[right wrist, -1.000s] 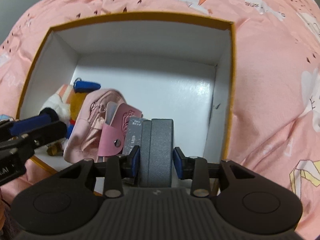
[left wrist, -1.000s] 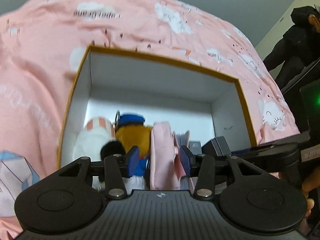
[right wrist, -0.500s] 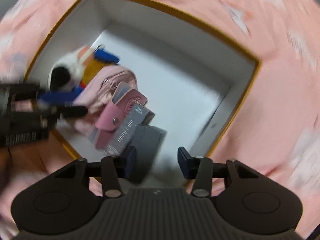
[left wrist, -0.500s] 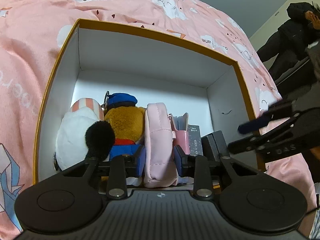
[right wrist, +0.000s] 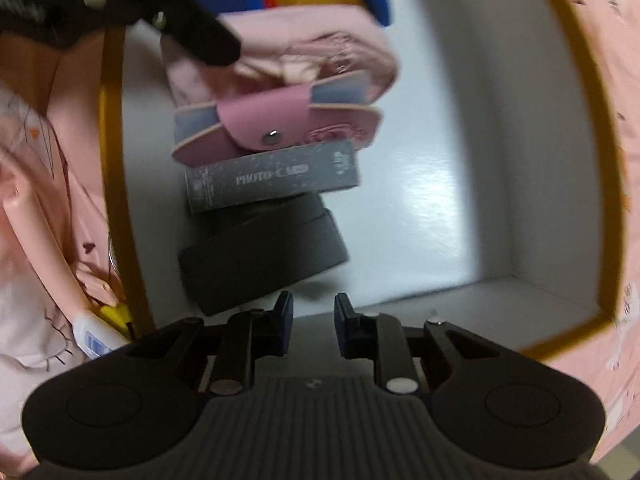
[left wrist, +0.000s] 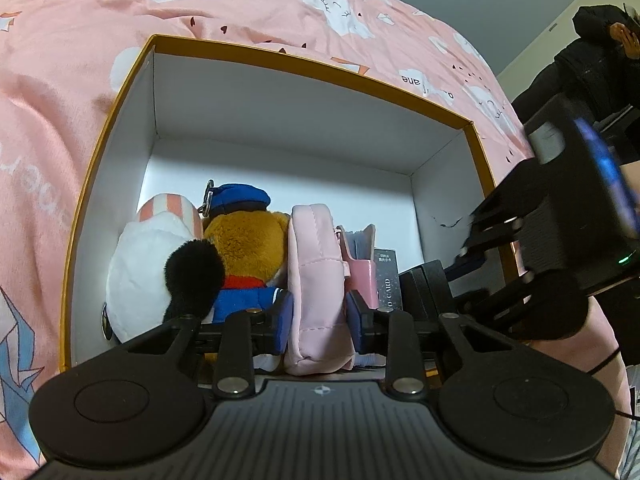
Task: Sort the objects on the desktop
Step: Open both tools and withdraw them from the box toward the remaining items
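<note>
Pouch [left wrist: 316,280], pink, stands on edge in the box [left wrist: 304,60], right between the left gripper's [left wrist: 319,316] fingers.

Left view: jaws pinch the pouch on both flat sides, blue pads pressed into the fabric. Left of the tool: bear [left wrist: 248,248] with blue cap, touching the pouch; further left a white plush [left wrist: 148,256]. Right of the tool: pink wallet [left wrist: 360,264], card box [left wrist: 386,276], dark case [left wrist: 424,284], all standing in a row against each other. Right gripper's body shows at far right over the box wall.

Right view (blurred, rolled sideways): right gripper [right wrist: 314,312] is empty, fingers apart with a narrow gap, nothing between them. Straight ahead of the tips lies the dark case [right wrist: 260,256], then the card box [right wrist: 272,176], wallet [right wrist: 276,128], pouch [right wrist: 304,52]. Tips sit near the case but apart from it. Left gripper's finger shows at top left, on the pouch.

Step, as I judge it: seat the pouch in the row, then let go. To do it well:
- push it down until the bottom edge rests on the box floor
- keep it upright, snug between bear and wallet
- spread the jaws only slightly; bear and wallet crowd both pads
- pull straight back and up so the pads don't drag fabric or tip the wallet
- keep the right gripper off the case
</note>
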`<action>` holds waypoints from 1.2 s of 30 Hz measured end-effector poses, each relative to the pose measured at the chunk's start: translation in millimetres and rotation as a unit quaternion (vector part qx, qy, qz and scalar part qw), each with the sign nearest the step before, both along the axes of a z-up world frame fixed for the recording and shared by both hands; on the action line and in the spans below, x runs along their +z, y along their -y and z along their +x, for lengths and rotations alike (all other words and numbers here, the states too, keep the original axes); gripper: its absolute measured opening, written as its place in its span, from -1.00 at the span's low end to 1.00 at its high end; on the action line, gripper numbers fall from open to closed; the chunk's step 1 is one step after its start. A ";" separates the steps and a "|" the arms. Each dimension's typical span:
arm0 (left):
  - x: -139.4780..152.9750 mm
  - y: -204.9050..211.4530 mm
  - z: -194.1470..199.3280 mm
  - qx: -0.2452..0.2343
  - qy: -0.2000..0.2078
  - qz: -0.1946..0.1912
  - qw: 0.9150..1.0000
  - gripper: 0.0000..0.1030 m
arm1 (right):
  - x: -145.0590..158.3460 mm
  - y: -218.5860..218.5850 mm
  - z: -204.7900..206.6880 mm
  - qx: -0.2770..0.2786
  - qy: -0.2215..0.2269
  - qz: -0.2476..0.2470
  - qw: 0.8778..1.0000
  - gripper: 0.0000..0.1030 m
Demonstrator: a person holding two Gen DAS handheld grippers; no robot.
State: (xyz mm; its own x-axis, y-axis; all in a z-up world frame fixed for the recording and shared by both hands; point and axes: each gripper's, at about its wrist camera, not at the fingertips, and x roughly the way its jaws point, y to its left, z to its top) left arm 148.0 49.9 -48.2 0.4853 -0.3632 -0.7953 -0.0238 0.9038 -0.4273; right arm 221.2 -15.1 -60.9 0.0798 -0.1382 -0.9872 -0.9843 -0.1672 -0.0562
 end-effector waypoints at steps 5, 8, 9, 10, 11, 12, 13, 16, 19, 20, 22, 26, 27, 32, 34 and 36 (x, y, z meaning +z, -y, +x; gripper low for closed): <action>-1.5 -2.3 -1.1 -0.003 0.003 -0.009 1.000 -0.49 | -9.7 -0.6 7.7 -0.014 -0.037 0.034 0.999 -0.57; -1.7 -3.6 -0.8 -0.006 0.002 -0.013 1.000 -0.52 | -13.7 6.5 8.6 0.000 -0.046 0.062 0.997 -0.71; -1.2 -3.8 -0.8 -0.006 0.001 -0.010 1.000 -0.52 | -13.1 9.0 9.9 -0.001 -0.056 0.075 0.996 -0.78; 0.0 -4.0 -0.9 -0.005 0.002 -0.008 1.000 -0.53 | -12.2 10.6 11.8 -0.006 -0.063 0.087 0.994 -0.83; 1.2 -4.1 -1.2 -0.004 0.001 -0.006 1.000 -0.53 | -11.1 12.1 13.6 -0.009 -0.069 0.100 0.993 -0.87; 2.2 -4.1 -1.2 -0.005 0.001 -0.004 1.000 -0.53 | -9.7 13.2 15.5 -0.010 -0.074 0.113 0.991 -0.89; 2.9 -3.6 -1.2 -0.006 0.002 -0.002 1.000 -0.54 | -9.0 13.6 17.3 -0.013 -0.075 0.121 0.990 -0.89; 1.6 -2.5 0.0 -0.005 -0.002 -0.001 1.000 -0.54 | -11.9 13.5 20.7 -0.013 -0.080 0.125 0.989 -0.89; 1.8 -0.5 0.7 -0.004 -0.004 0.008 1.000 -0.53 | -17.6 11.8 23.2 -0.018 -0.086 0.120 0.989 -0.89; 2.3 0.4 0.8 -0.005 -0.004 0.011 1.000 -0.52 | -18.3 10.9 24.3 -0.021 -0.085 0.117 0.989 -0.88; 4.0 1.6 0.6 -0.004 -0.002 0.016 1.000 -0.51 | -17.3 9.3 28.6 -0.030 -0.084 0.110 0.990 -0.84; 6.5 4.3 -0.7 -0.003 0.001 0.029 1.000 -0.47 | -11.4 6.5 32.6 -0.037 -0.068 0.095 0.992 -0.79; 7.0 4.4 -1.2 -0.002 0.002 0.030 1.000 -0.46 | -8.7 6.8 32.8 -0.034 -0.062 0.095 0.993 -0.78; 16.4 2.3 -8.6 0.008 0.018 0.029 0.999 -0.46 | 12.2 10.0 41.8 -0.069 -0.022 0.092 0.993 -0.40; 25.2 0.7 -14.6 0.011 0.036 0.029 0.999 -0.46 | 24.0 13.2 43.0 -0.076 -0.003 0.099 0.992 -0.39; 35.0 0.5 -21.7 0.011 0.051 0.031 0.998 -0.46 | 43.6 20.4 42.8 -0.085 0.012 0.127 0.988 -0.39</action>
